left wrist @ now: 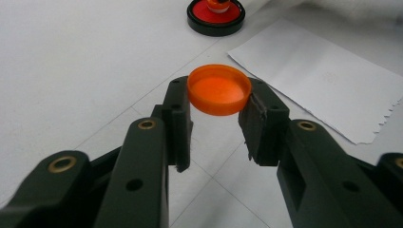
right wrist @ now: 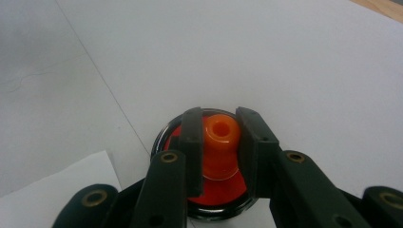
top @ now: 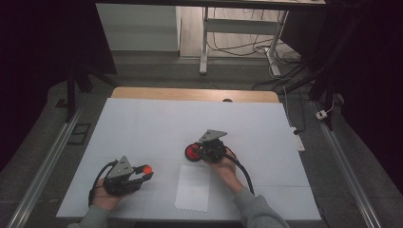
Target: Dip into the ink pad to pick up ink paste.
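While the left tool (left wrist: 218,118) is gripping an orange cap (left wrist: 219,90), the right tool (right wrist: 220,137) is clenching an orange bottle (right wrist: 220,137) over a red dish (right wrist: 216,190).

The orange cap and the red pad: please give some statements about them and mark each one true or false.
1. The left gripper holds an orange cap between its jaws. True.
2. The right gripper is open and holds nothing. False: it is shut on an orange bottle.
3. The bottle's mouth is uncovered. True.
4. The bottle is over the sheet of paper. False: it is over the round red pad in a black case.
5. The paper lies on the white table. True.
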The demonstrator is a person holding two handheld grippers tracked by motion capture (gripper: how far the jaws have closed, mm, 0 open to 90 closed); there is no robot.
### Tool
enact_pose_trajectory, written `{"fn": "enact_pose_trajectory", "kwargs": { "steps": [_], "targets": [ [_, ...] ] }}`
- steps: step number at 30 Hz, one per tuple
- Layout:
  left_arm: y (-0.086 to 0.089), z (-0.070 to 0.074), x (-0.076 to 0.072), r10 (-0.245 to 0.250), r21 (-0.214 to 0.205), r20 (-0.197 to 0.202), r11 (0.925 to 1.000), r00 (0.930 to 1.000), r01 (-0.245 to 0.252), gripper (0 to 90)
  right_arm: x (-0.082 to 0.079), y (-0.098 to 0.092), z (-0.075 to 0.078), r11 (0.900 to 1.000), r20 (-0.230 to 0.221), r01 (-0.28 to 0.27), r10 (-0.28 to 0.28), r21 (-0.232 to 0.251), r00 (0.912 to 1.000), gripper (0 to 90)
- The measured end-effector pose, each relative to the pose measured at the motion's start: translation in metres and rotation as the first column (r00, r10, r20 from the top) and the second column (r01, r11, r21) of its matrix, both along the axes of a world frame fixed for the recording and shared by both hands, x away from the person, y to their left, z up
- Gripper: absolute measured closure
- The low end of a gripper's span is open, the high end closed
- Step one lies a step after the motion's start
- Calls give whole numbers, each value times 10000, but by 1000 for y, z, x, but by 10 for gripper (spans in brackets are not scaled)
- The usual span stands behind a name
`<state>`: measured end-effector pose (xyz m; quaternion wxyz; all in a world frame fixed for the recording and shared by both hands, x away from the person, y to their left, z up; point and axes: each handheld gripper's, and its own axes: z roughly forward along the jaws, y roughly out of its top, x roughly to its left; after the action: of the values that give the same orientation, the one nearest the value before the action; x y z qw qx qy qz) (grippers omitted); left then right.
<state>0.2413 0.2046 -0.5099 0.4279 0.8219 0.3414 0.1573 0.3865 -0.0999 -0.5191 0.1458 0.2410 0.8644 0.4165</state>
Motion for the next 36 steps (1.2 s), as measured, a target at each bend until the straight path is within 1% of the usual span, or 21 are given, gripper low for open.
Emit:
{"fn": "enact_pose_trajectory", "kwargs": {
  "steps": [7, 17, 24, 25, 36],
  "targets": [
    [-1, 0, 0, 0, -4, -4, 10000, 10000, 0, 651, -2, 1, 0, 9999, 106, 88, -87, -135, 9999, 723],
    [-1, 0, 0, -2, -6, -32, 10000, 10000, 2, 650, -2, 0, -1, 10000, 100, 88, -89, 32, 9999, 723],
    [-1, 0, 0, 9, 2, -25, 10000, 10000, -9, 650, -2, 0, -1, 9999, 95, 106, -107, 49, 9999, 723],
    [-1, 0, 0, 1, -1, -27, 10000, 10000, -1, 651, -2, 0, -1, 9999, 129, 135, -135, -23, 9998, 723],
    [-2, 0, -1, 5, -2, -22, 10000, 10000, -5, 651, -3, -1, -2, 9998, 109, 138, -140, 107, 9998, 724]
  ]
}}
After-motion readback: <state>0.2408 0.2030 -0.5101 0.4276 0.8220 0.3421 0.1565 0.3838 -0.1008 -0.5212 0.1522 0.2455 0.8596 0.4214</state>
